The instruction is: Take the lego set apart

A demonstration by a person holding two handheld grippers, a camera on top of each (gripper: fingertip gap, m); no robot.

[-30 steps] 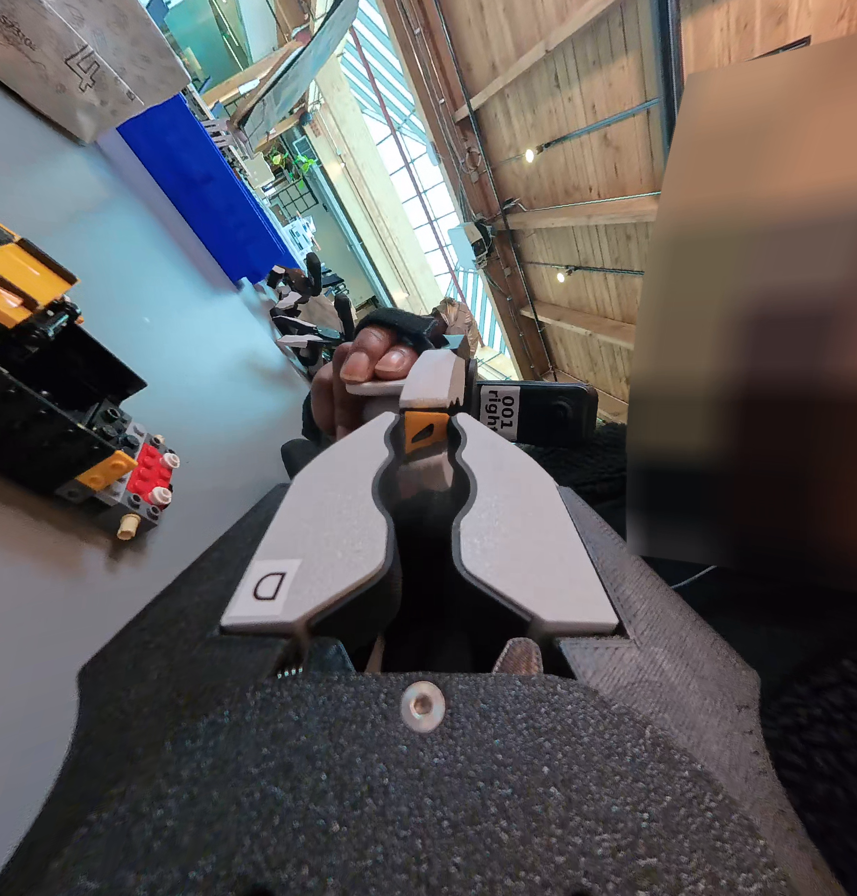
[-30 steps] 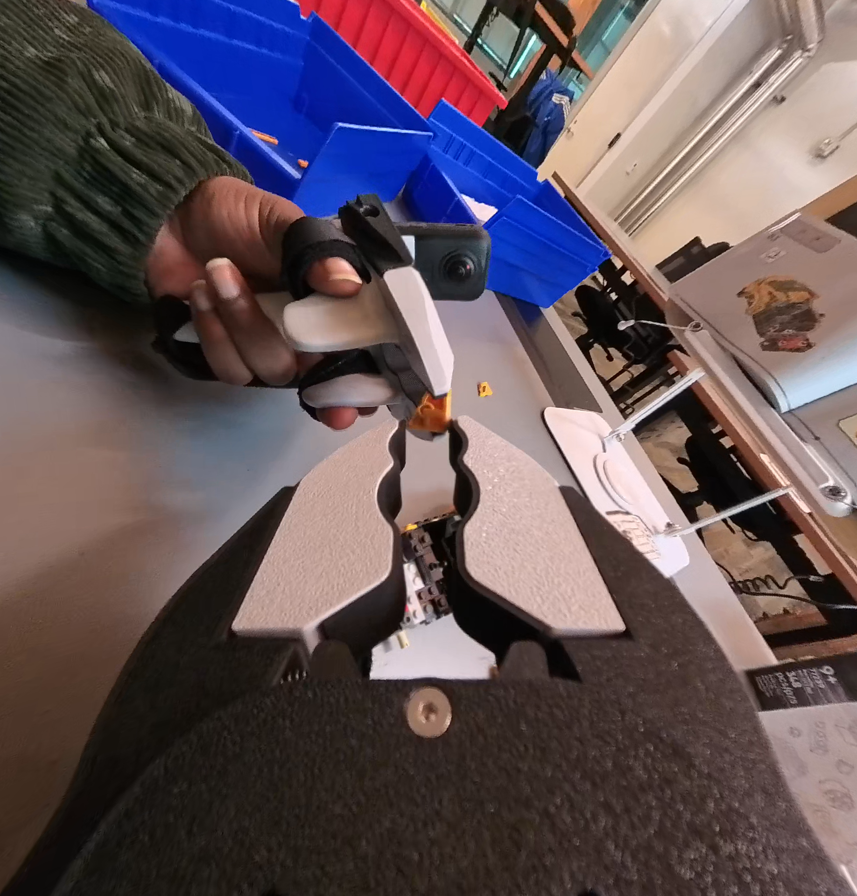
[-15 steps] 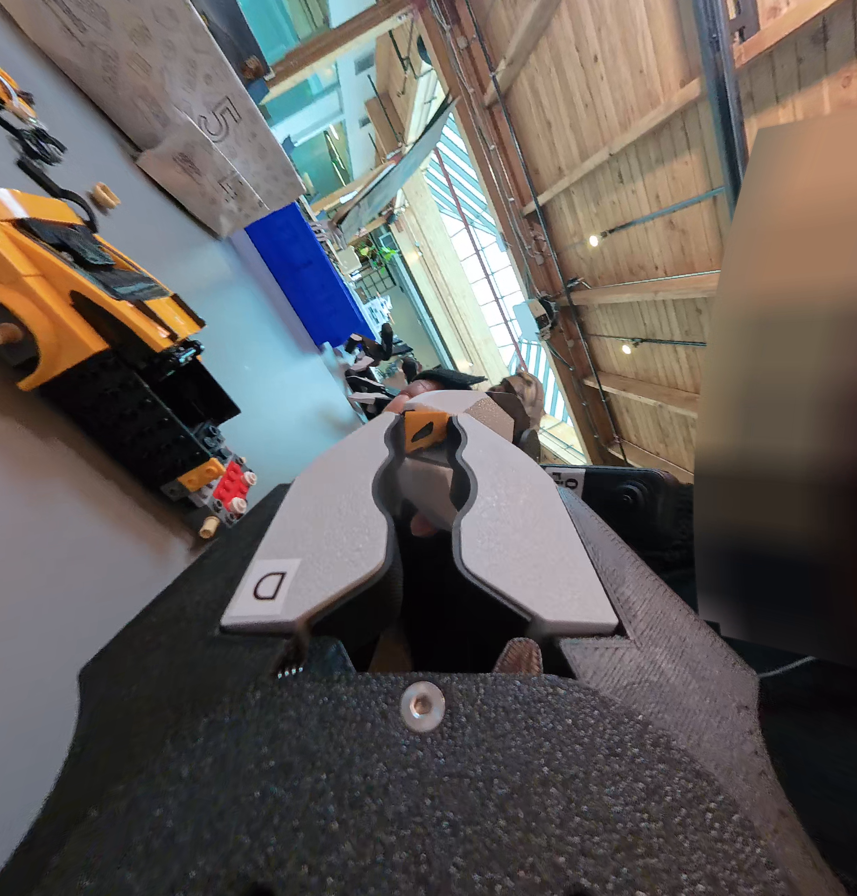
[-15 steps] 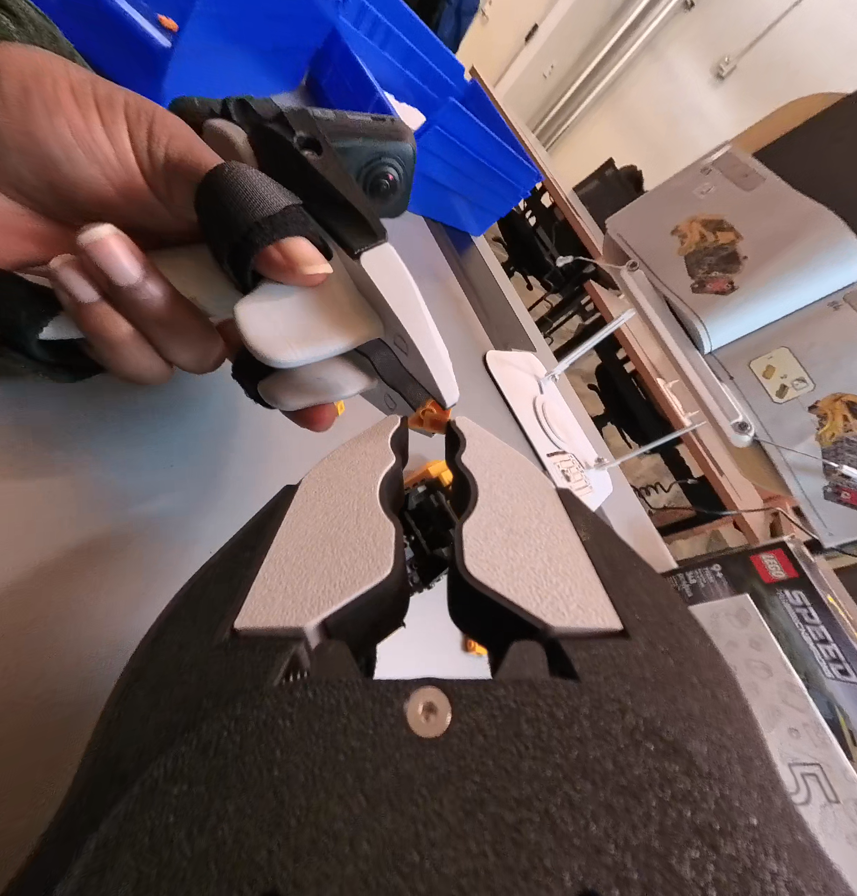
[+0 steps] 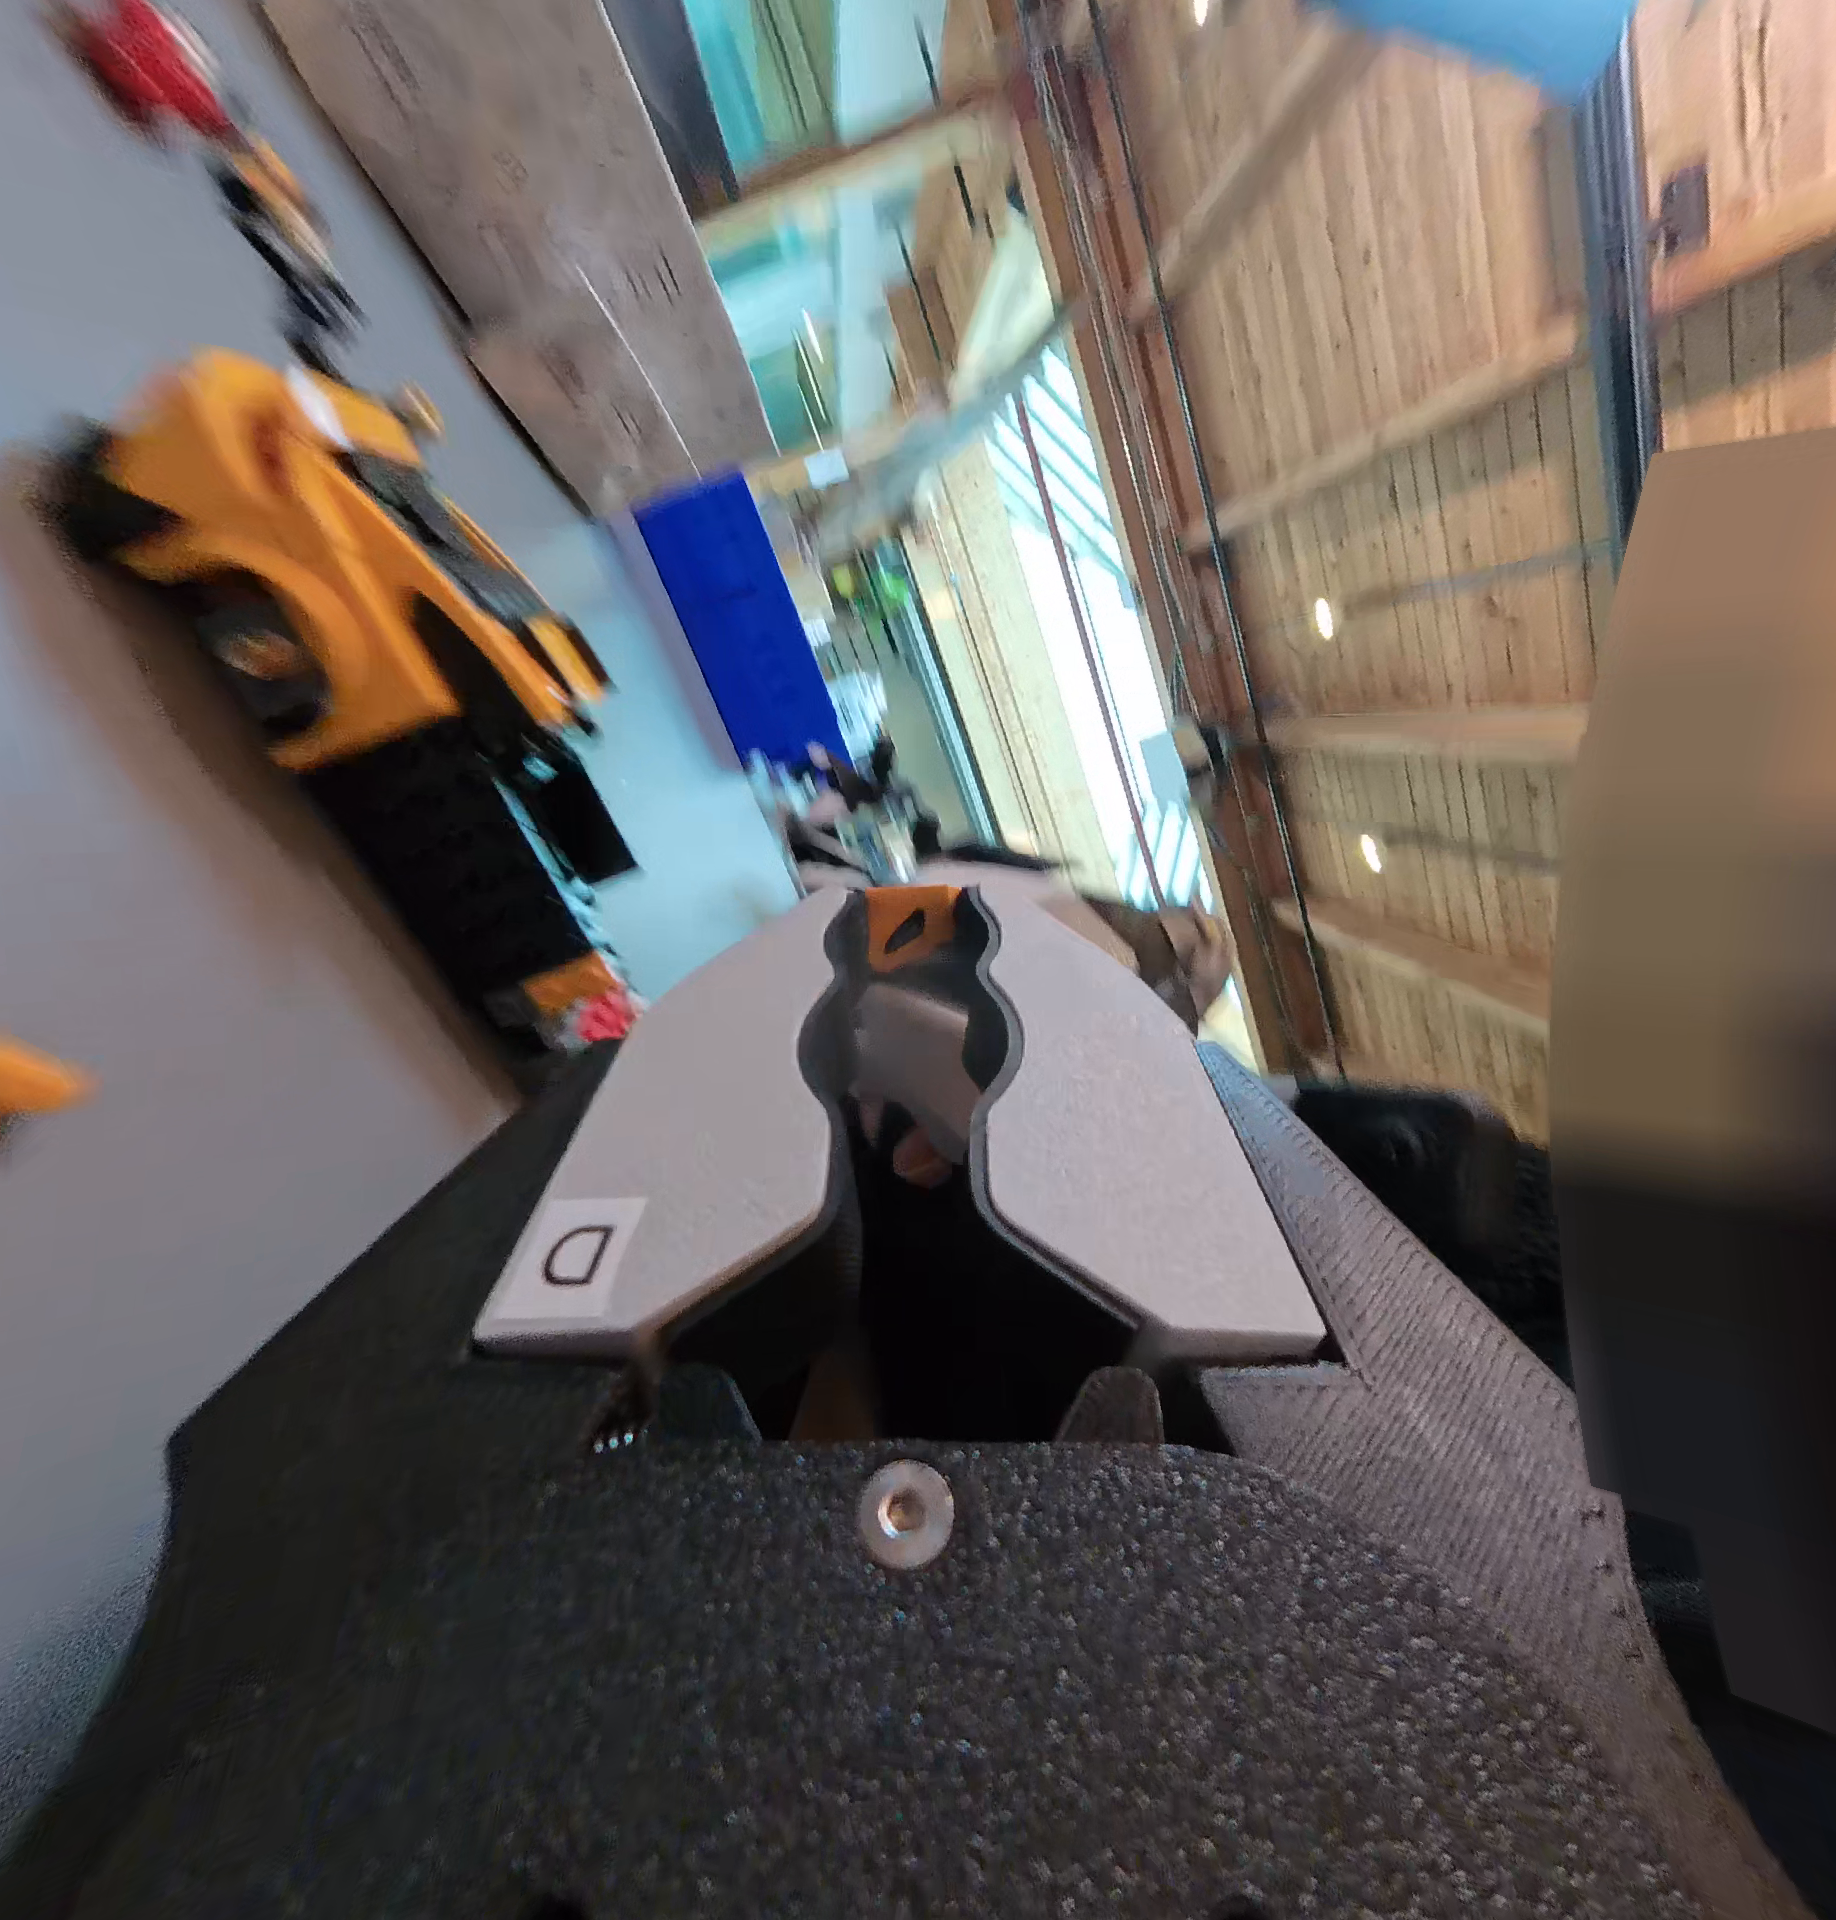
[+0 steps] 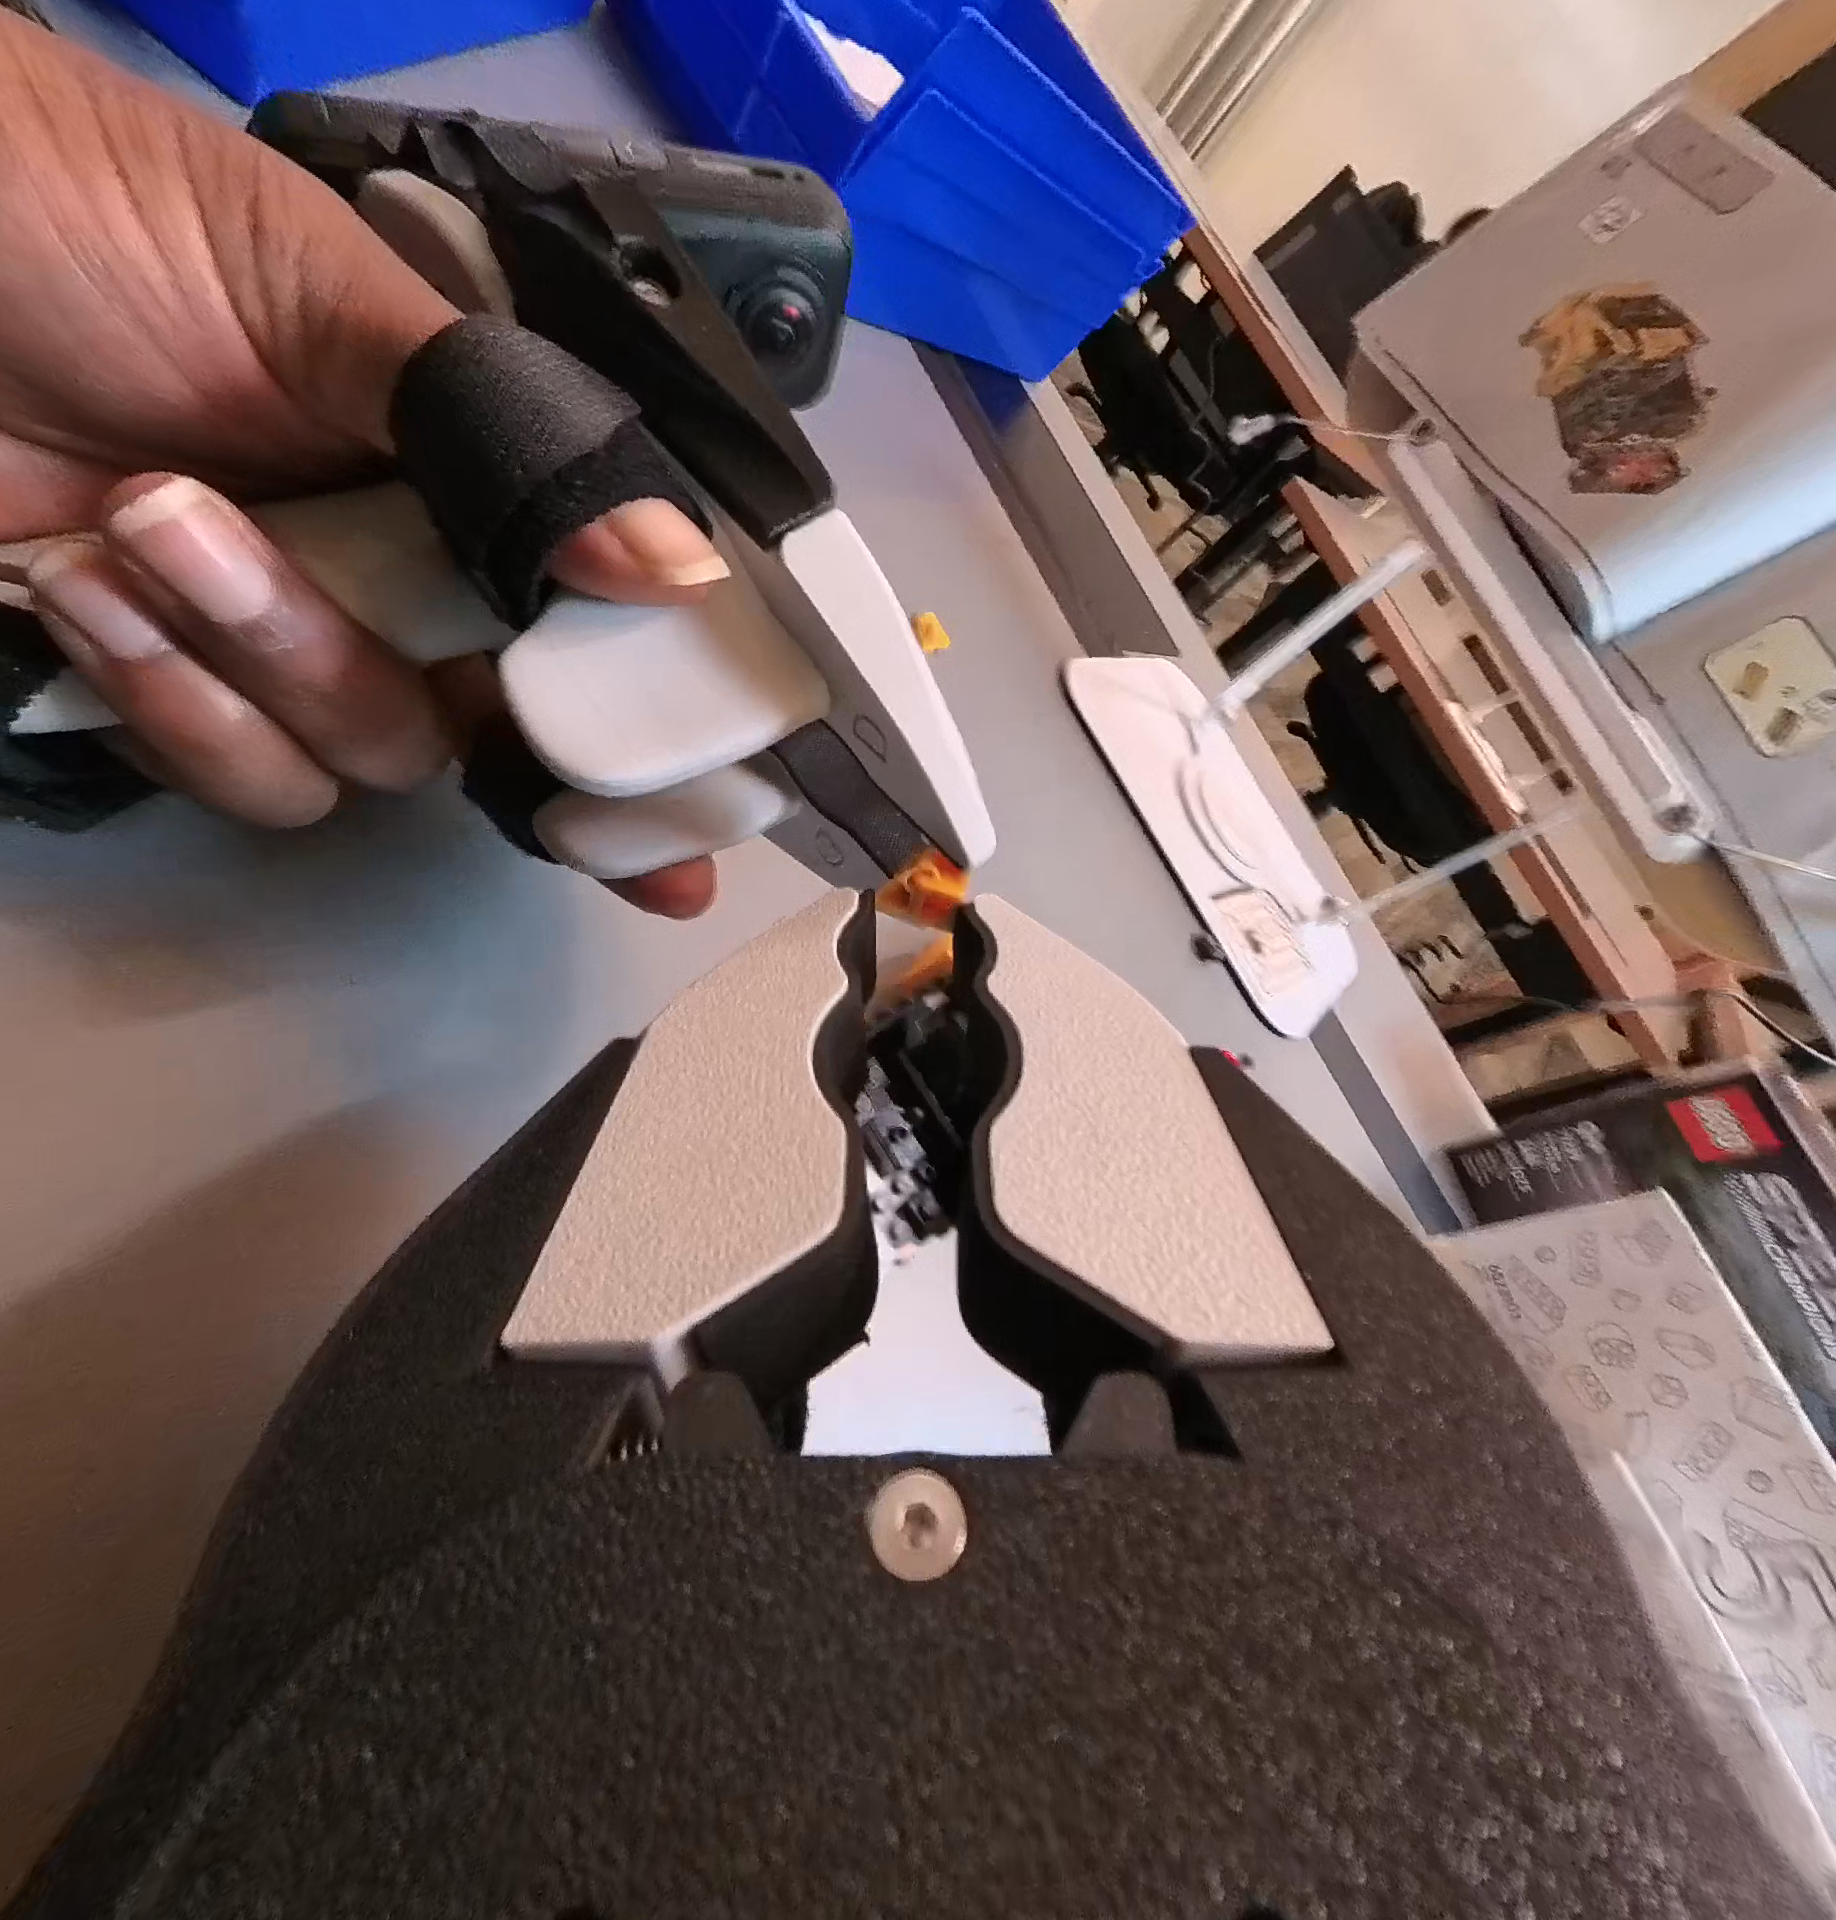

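Two tools (image 5: 909, 925) (image 6: 919, 914) on one orange piece (image 6: 926, 894).

Your left wrist view is bright with daylight from the tall windows (image 5: 1059, 582), and motion blur smears the orange car (image 5: 301, 582) and everything on the counter (image 5: 114, 935). Your right wrist view is sharper; only its right edge streaks. The hand (image 6: 166, 416) throws a soft shadow on the counter. Both pictures bend at the edges.

On left gripper (image 5: 912, 920) finger: white sticker (image 5: 573, 1257), one black character. On black box (image 6: 1724, 1164): red logo patch, pale lettering. On grey patterned bag (image 6: 1672, 1455): large outlined numeral.
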